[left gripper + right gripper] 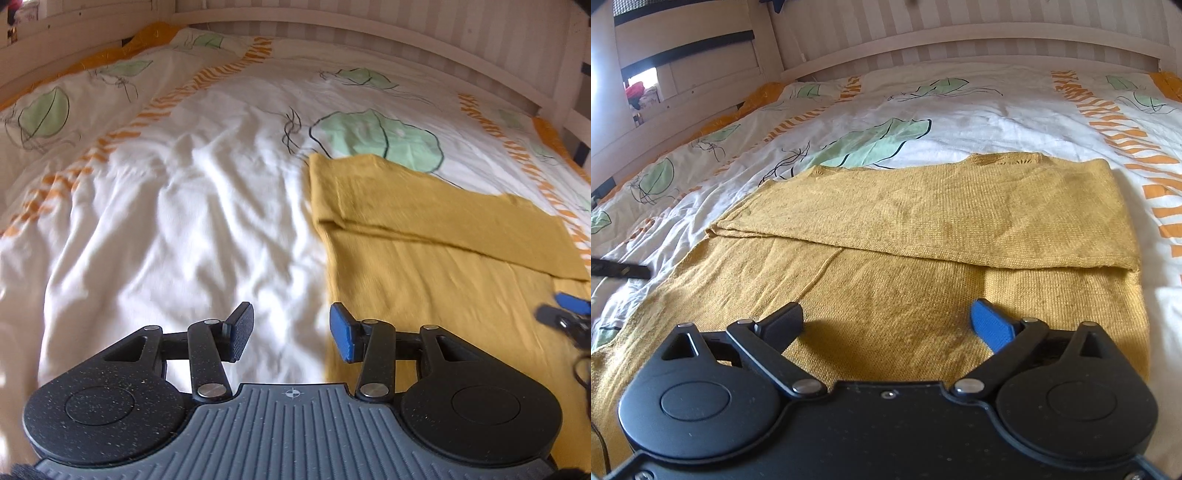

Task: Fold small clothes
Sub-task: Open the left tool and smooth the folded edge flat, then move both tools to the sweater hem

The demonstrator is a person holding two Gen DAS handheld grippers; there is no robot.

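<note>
Two grippers hang over the bed — both with jaws spread wide and holding nothing. The left gripper [291,332] is above the white bedspread [166,221], just beside the yellow knit top [923,206]. The right gripper [886,325] is right over that top — it lies flat, its far part folded over.

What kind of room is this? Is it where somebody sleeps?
Most likely a bedroom. A mustard knit garment lies partly folded on a bed with a leaf-print duvet cover, and a pale wooden bed rail runs behind it. Both grippers hang open above it.
</note>
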